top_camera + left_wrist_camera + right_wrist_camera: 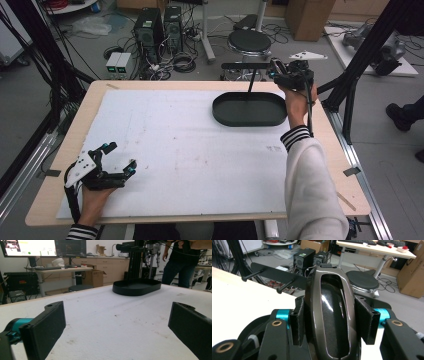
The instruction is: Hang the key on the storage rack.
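A glossy dark brown hair-clip-like object [331, 315] sits clamped between the pads of my right gripper [332, 323]. In the high view this gripper [286, 70] is raised over the table's far right edge, holding the brown object [276, 65] by the end of a black bar [245, 65]. The bar [279, 273] carries two pegs and tops a thin post standing in a black oval tray [249, 111]. My left gripper [119, 158] rests open on the white foam board [190, 150] at the near left, nothing between its jaws. It faces the tray [136, 286].
A round black stool [249, 41] and computer towers [149, 27] with cables stand on the floor beyond the table. Black frame posts [367, 52] rise at the right. A person [183, 263] stands past the table's far side. Cardboard box [310, 17] at the back.
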{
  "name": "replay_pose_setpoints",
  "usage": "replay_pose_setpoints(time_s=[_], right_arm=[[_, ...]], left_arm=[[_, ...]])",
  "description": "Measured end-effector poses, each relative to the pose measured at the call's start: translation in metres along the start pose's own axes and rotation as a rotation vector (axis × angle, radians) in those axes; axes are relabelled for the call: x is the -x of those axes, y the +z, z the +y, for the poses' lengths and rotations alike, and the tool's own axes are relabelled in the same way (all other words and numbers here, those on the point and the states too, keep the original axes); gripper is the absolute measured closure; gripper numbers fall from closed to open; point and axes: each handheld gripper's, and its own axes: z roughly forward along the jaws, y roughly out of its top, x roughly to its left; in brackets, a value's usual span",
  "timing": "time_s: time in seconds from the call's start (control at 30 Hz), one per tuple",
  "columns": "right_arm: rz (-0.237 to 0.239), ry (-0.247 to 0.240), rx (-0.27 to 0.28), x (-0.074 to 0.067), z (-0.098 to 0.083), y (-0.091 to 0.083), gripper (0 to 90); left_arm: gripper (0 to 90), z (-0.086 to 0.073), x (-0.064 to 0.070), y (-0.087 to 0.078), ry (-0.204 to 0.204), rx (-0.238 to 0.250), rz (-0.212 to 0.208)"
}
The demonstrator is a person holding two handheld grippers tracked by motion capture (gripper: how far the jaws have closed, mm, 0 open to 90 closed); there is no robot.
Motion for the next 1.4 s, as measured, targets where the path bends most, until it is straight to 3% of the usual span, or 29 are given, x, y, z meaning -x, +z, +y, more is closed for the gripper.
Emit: replay_pose_setpoints(time_s=[0.2, 0.4, 0.73, 1.1, 1.4], right_arm=[[-0.012, -0.012, -0.011, -0.001, 0.000, 0.005, 48.0], [-0.021, 0.015, 0.003, 0.003, -0.001, 0.007, 48.1], [-0.032, 0.020, -0.001, 0.012, -0.002, 0.014, 48.1], [-0.024, 0.068, -0.058, 0.021, -0.014, 0.014, 48.0], [-0.012, 0.061, -0.080, 0.022, -0.015, 0.008, 47.9]], left_arm=[[1.7, 0.000, 0.000, 0.000, 0.000, 0.000, 0.000], [1.7, 0.000, 0.000, 0.000, 0.000, 0.000, 0.000], [1.7, 0.000, 0.000, 0.000, -0.001, -0.001, -0.002], [1.7, 0.000, 0.000, 0.000, 0.000, -0.002, 0.000], [1.7, 0.000, 0.000, 0.000, 0.000, -0.001, 0.000]])
